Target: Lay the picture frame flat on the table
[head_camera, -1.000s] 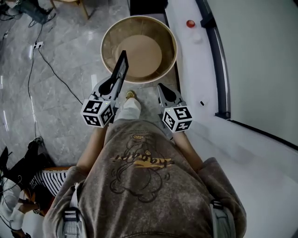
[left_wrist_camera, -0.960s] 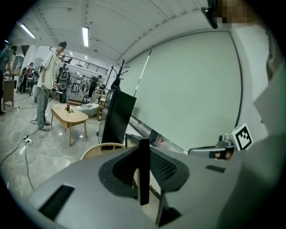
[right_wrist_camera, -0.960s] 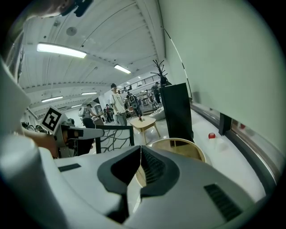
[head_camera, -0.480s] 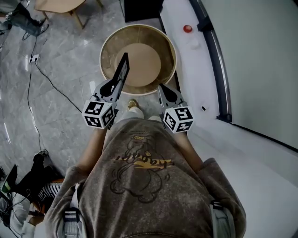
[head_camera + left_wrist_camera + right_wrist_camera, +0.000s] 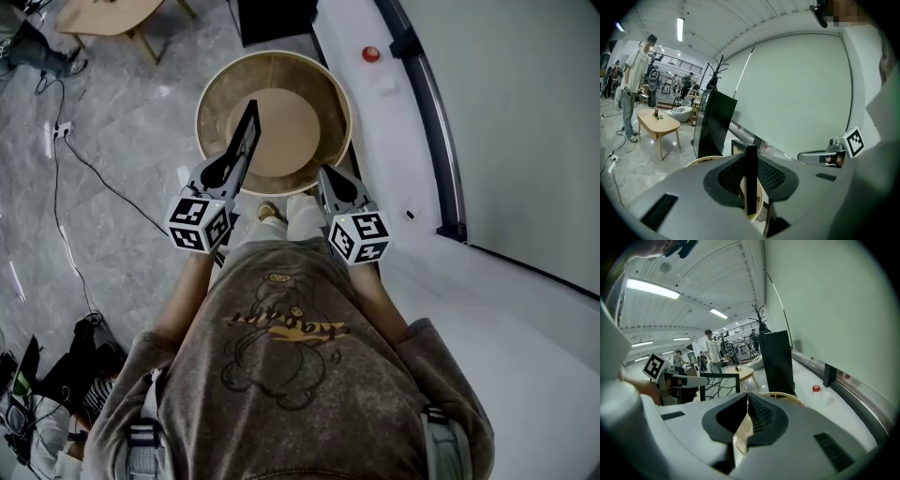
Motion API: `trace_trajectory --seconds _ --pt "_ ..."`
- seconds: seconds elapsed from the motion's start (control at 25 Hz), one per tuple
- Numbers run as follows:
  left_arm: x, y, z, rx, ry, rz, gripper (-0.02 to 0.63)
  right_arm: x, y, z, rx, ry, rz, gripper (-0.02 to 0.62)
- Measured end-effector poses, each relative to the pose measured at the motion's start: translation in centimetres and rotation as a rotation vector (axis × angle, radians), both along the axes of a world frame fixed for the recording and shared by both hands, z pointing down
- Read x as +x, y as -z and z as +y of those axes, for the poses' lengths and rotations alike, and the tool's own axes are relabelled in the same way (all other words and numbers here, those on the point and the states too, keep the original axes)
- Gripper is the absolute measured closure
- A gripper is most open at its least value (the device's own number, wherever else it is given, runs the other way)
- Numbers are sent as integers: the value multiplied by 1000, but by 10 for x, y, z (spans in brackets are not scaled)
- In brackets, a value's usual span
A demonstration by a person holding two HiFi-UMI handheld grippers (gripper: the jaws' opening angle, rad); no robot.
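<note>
Even, cool indoor light, with fisheye bending in both gripper views.
Ceiling tubes [image 5: 680, 29] light the room from above at the far left, and one tube [image 5: 647, 288] burns out to white in the right gripper view. The grey floor [image 5: 122, 141] carries a pale sheen and only soft, faint shadows. Both gripper views curve straight lines and fall to black at the corners. Close to the lens, the picture frame [image 5: 750, 178] shows as a dark, soft-edged bar. The head view is sharp and its colours are muted.

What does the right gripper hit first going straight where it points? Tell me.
Probably the near rim of the round table, just ahead of and below the right gripper; nothing shows between them, though depth is unclear.
</note>
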State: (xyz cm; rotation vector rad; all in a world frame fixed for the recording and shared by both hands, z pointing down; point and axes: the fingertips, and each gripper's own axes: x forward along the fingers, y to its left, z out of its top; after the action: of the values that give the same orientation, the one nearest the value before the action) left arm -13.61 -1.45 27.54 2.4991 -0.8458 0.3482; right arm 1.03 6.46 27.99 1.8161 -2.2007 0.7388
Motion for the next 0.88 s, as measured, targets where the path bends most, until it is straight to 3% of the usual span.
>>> trace_trajectory --seconds 0.88 --pt "57 -49 -31 -41 62 -19 525 60 -53 -49 -14 54 -33 575"
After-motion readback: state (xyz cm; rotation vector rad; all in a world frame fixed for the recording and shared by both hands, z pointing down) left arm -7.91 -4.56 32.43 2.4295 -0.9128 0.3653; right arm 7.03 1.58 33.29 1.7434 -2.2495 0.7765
